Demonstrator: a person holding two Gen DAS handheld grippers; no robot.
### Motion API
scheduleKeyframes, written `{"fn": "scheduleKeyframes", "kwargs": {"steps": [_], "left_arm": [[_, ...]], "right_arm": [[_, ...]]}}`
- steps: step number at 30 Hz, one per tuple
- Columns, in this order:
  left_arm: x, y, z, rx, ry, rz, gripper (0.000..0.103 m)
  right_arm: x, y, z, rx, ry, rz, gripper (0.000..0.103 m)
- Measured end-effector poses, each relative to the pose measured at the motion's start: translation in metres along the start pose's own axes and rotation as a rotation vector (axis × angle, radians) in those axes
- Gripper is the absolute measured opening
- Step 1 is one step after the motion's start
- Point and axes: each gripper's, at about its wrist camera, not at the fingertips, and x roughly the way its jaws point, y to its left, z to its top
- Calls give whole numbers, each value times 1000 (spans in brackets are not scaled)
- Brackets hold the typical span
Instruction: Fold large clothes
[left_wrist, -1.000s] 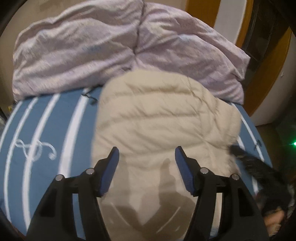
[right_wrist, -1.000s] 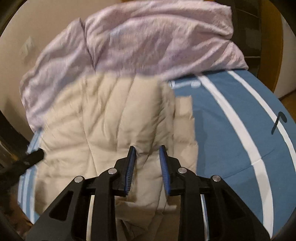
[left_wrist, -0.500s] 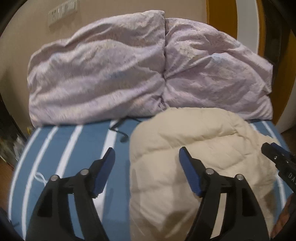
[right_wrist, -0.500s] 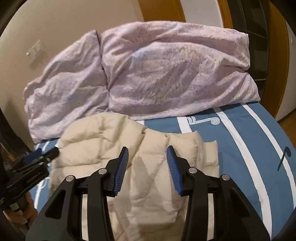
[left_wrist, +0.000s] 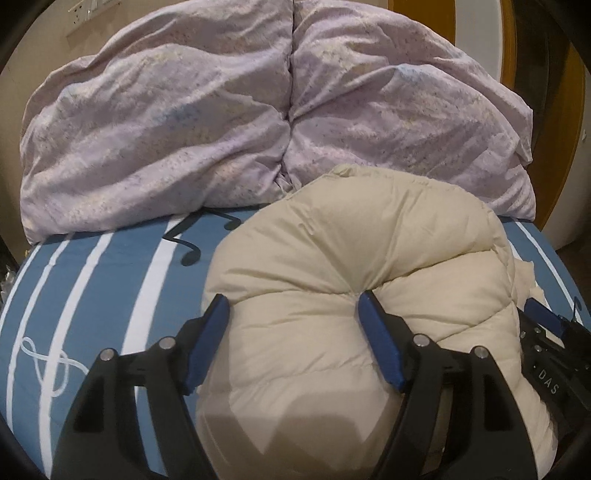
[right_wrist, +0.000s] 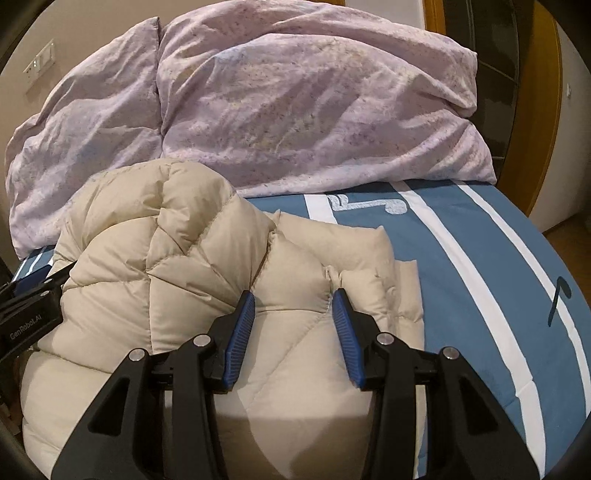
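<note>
1. Cream quilted down jacket (left_wrist: 332, 295) lies bunched on the bed sheet (left_wrist: 110, 295), which is blue with white stripes and music-note prints.
2. Position of the jacket: near half of the bed, with bare sheet to its left in the left wrist view and to its right in the right wrist view.
3. Far side: a crumpled lilac duvet (left_wrist: 258, 110) is piled against the beige wall. The far edge of the jacket reaches the foot of the duvet.
4. Left gripper (left_wrist: 293, 314): jaws spread wide. The left pad stands at the jacket's left edge, over the sheet. The right pad is sunk into a quilted fold, and the padding puckers around its tip. The fabric between the pads bulges freely; no pinch is visible.
5. Right gripper (right_wrist: 293, 306): jaws partly spread over the right portion of the jacket (right_wrist: 221, 277). A quilted panel lies between the blue pads. Both tips touch the fabric, yet the panel is not squeezed.
6. Each gripper appears at the edge of the other's view, beside the jacket: the right one at the right edge, the left one at the left edge.
7. A wall switch plate (right_wrist: 38, 66) is mounted at far left.
</note>
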Motion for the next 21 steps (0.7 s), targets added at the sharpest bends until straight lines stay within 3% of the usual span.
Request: {"fn": "scheduleKeyframes", "kwargs": {"steps": [13, 21], "left_arm": [[14, -12, -10, 36, -40, 77, 75], [19, -11, -11, 32, -26, 78, 76]], "right_arm": [[11, -2, -3, 27, -14, 3, 47], [13, -2, -2, 37, -5, 3, 47]]}}
